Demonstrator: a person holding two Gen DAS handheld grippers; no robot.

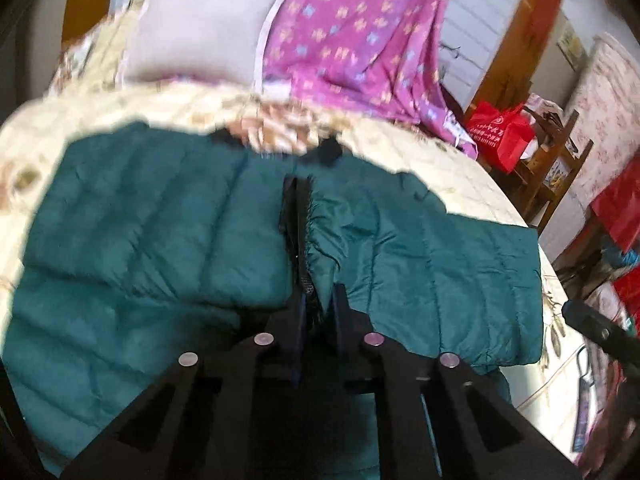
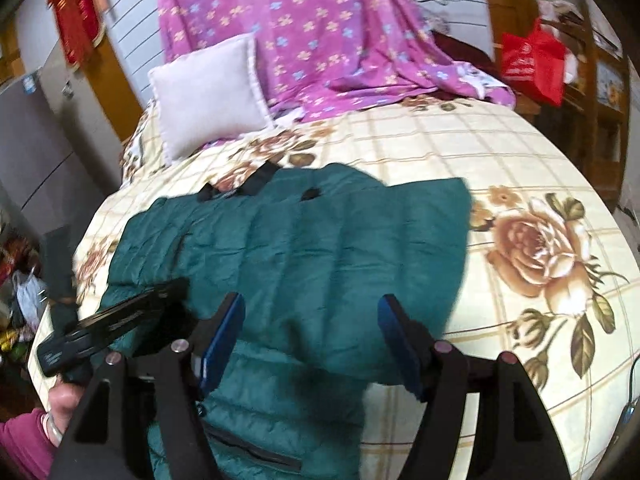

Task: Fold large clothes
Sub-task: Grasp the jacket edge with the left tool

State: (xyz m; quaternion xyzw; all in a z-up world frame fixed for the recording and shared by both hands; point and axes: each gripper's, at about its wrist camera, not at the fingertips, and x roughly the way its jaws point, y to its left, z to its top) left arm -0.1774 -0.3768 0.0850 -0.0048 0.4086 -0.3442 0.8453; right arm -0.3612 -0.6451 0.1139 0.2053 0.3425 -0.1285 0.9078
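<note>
left hand-held gripper clamps a cuff of the green puffer jacket to fold it over — right hand-held gripper hangs open above it on the bed.

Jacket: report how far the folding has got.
Done: the green jacket lies spread on the bed, and one sleeve seems folded across the body. In hand: the left hand-held gripper is shut, and dark cuff trim appears caught between its fingers, though blur leaves that unsure; the right hand-held gripper hangs open above the jacket, holding nothing. Left: probably the other sleeve and folding the body.
</note>
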